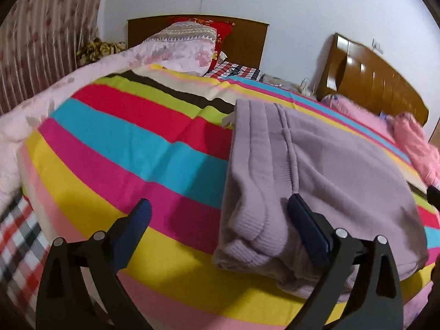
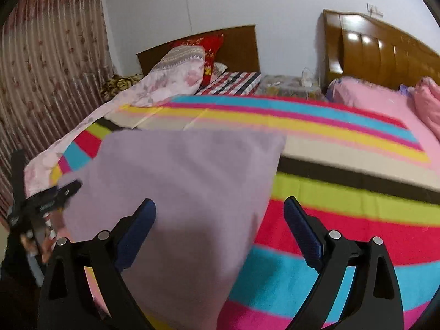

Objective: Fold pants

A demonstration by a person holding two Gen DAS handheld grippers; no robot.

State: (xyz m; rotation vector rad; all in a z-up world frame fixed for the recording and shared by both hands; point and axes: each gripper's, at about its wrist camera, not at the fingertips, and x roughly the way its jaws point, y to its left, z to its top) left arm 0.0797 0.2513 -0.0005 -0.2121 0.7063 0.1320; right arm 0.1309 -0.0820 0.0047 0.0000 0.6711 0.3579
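Observation:
The lilac pants (image 1: 316, 181) lie folded in a thick stack on the striped bedspread (image 1: 123, 148), ribbed cuffs toward me. My left gripper (image 1: 220, 211) is open, its jaws wide apart above the stack's left edge, holding nothing. In the right wrist view the pants (image 2: 187, 192) fill the lower left, on the same bedspread (image 2: 343, 220). My right gripper (image 2: 220, 211) is open and empty over the stack's right edge. The left gripper's body (image 2: 41, 203) shows at the stack's far left side.
A pale pink floral quilt (image 1: 41, 115) is bunched along the left of the bed. Pillows (image 1: 192, 35) and a dark headboard stand at the back. A second bed with pink bedding (image 2: 385, 101) and a wooden headboard (image 2: 385, 49) lies to the right. Curtains (image 2: 49, 68) hang at the left.

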